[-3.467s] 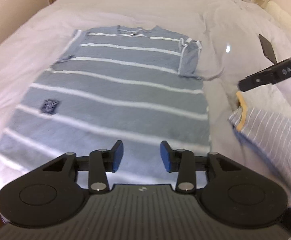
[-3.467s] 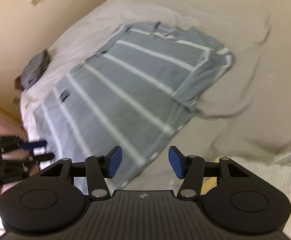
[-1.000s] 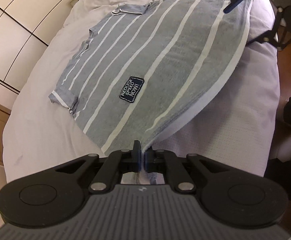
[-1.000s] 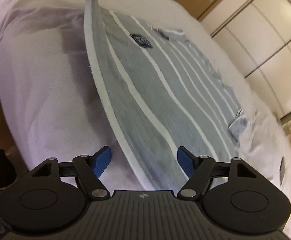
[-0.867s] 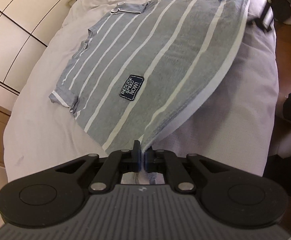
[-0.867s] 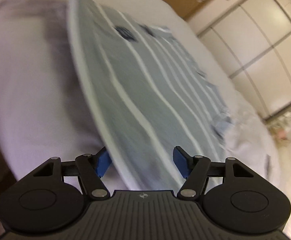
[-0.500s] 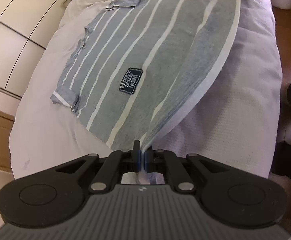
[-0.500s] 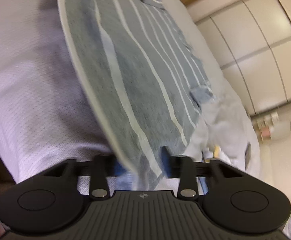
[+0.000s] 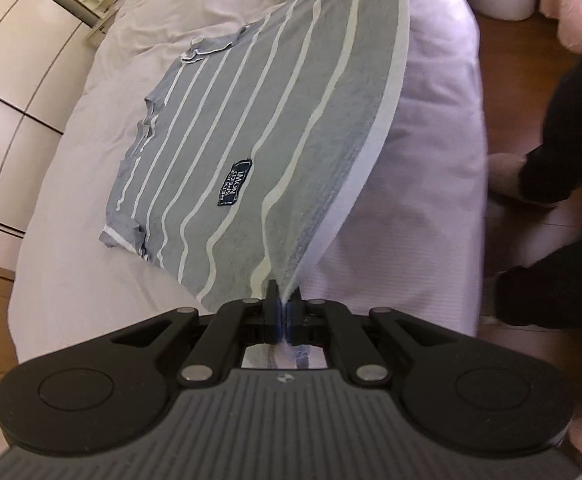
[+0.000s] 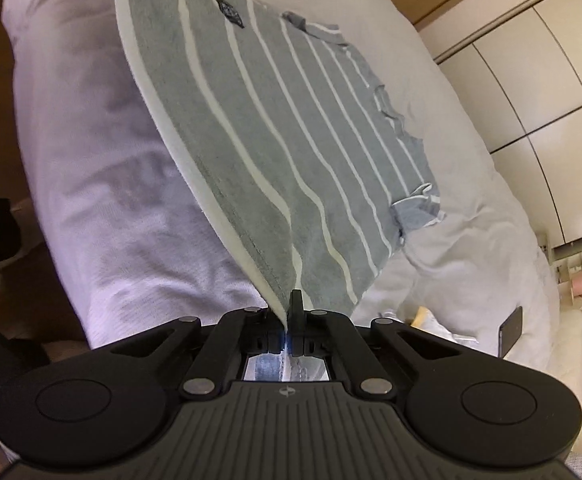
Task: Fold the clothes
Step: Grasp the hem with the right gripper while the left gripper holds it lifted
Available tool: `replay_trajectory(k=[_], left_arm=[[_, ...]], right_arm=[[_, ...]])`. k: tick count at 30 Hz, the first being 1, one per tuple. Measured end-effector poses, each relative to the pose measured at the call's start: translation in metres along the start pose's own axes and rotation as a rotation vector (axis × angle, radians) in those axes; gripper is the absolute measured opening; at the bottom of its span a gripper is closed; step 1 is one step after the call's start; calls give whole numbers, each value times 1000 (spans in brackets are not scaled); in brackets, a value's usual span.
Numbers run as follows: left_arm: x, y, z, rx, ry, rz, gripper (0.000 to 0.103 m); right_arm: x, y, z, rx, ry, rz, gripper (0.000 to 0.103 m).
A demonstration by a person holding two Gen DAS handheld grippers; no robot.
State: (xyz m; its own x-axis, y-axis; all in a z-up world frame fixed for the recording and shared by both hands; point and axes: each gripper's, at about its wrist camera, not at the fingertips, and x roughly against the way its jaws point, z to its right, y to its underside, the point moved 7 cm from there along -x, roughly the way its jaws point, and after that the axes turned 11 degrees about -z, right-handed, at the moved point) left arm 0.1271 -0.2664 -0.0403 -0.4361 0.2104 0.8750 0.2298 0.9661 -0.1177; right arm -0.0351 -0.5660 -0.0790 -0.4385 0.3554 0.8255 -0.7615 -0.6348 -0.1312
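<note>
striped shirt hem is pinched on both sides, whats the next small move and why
Probably carry both hem corners forward toward the collar. The left gripper and right gripper are each shut on a bottom corner of the striped shirt; the hem is raised taut above the bed, while the collar and sleeves lie flat, so folding it in half looks ready.

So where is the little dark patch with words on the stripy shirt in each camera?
Left wrist view: the dark patch sits near the middle of the picture, on the striped shirt.
Right wrist view: the dark patch is near the top, left of centre.
Shared landmark: the shirt's white hem edge.
</note>
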Motion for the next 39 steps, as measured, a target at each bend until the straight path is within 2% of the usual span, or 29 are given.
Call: replay_trajectory(k=[4,10,14,19,23,26,31,33,36,39], left_arm=[[28,7,20,-5,102,-11,0],[66,11,62,-62,338,-54,0],[75,7,53,-54,385,-77,0],[59,-6,-14,97,292,-107,0],[39,-23,-83,234,222,-125,1],[17,-37,-127,288,186,-124,1],[-39,-51,-197,331,194,-123,1],[-70,-54,-222,341,228,-118,1],[-114,-56,-245,345,270,-126,1],[-152,-57,-254,321,312,-128,1]], right_arm=[[38,13,-13,11,-61,-31,0],[84,41,-40,-10,-215,-113,0],[106,54,-44,-2,-297,-141,0],[95,48,-15,30,-334,-109,0],[73,25,36,63,-355,-59,0],[47,2,85,74,-373,-41,0],[-3,-46,156,69,-392,-56,0],[-30,-66,180,52,-393,-70,0],[-73,-88,199,55,-385,-127,0],[-107,-101,207,23,-430,-169,0]])
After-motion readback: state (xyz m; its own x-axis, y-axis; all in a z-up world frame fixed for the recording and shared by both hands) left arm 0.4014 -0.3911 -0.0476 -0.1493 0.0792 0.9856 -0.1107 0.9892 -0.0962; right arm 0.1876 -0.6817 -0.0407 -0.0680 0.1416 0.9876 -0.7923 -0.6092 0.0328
